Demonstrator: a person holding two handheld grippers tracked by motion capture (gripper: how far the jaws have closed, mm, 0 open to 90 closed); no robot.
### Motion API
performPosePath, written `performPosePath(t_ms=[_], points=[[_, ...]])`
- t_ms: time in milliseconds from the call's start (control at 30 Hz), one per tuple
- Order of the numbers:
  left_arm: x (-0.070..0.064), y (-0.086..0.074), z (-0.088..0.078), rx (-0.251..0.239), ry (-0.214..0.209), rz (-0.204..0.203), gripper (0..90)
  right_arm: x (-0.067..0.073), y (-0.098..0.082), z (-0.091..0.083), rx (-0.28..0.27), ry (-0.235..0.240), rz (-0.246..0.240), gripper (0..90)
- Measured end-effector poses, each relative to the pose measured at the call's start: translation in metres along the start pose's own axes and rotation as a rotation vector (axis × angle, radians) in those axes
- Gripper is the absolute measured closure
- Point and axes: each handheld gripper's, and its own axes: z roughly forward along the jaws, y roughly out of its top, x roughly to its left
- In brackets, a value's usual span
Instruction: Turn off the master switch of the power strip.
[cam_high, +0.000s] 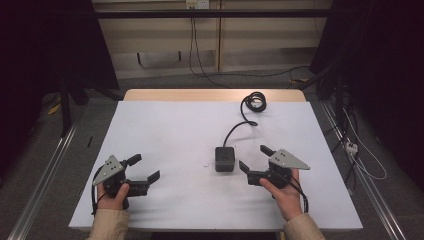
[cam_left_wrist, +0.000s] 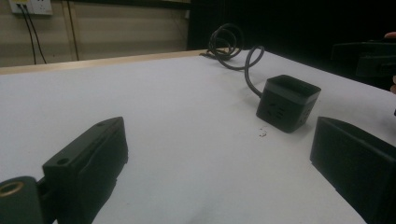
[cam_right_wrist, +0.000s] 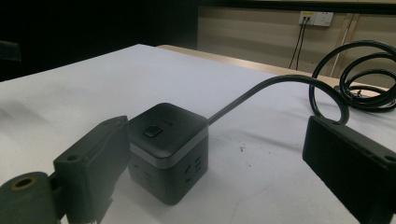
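Observation:
A black cube power strip (cam_high: 225, 159) with a top button sits on the white table (cam_high: 165, 130), right of centre. Its black cable (cam_high: 235, 127) runs back to a coil (cam_high: 254, 102) near the far edge. My right gripper (cam_high: 253, 157) is open just right of the cube, nothing held. In the right gripper view the cube (cam_right_wrist: 168, 140) stands close to the left jaw, between the open jaws of that gripper (cam_right_wrist: 217, 135). My left gripper (cam_high: 146, 167) is open at the front left, empty. In the left gripper view its own jaws (cam_left_wrist: 219, 130) gape, the cube (cam_left_wrist: 287, 102) beyond them.
A tiny speck (cam_high: 205, 164) lies on the table left of the cube. The table's wooden far edge (cam_high: 215, 94) shows behind the white cover. Wall outlets (cam_high: 196, 4) with hanging cords are at the back. Metal rails (cam_high: 45, 165) flank the table on the floor.

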Motion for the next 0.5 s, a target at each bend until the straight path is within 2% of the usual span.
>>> performPosePath(t_ms=[500], points=[[0.0003, 0.0001, -0.0005, -0.003, 0.001, 0.001, 3.8, 0.0033, 0.0024, 0.0079, 0.004, 0.011, 0.000, 7.5]])
